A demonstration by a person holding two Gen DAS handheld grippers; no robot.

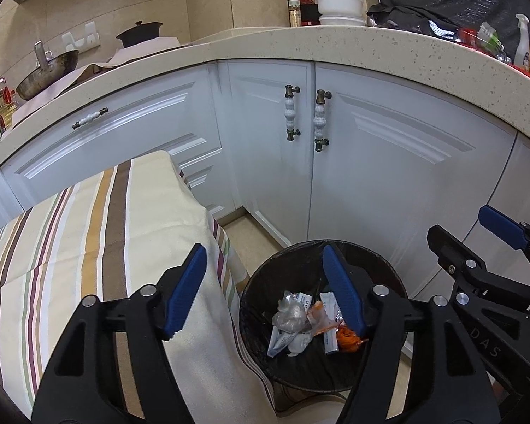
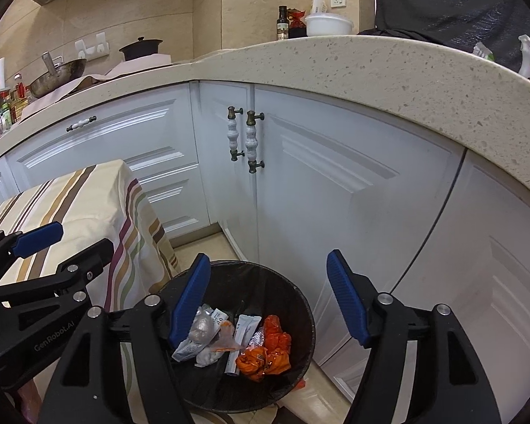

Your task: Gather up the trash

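A black trash bin [image 1: 265,364] [image 2: 300,296] stands on the floor by the white cabinets. Inside lie a crumpled clear plastic wad [image 1: 289,314] [image 2: 202,328], white packets [image 1: 329,321] [image 2: 244,328] and orange wrappers [image 1: 348,340] [image 2: 268,351]. My left gripper [image 1: 263,258] [image 2: 84,235] hangs open above the bin's left rim and the tablecloth edge, with nothing between its blue pads. My right gripper [image 2: 268,258] [image 1: 457,221] is open over the bin's right side, also empty. The two grippers sit side by side, a little apart.
A table under a striped cloth [image 1: 106,229] [image 2: 81,205] stands close on the bin's left. White cabinet doors with knobbed handles [image 1: 321,120] [image 2: 252,141] rise behind, under a speckled countertop [image 1: 371,46] that holds a wok, pot, bottles and bowls. Beige floor tiles [image 1: 254,236] surround the bin.
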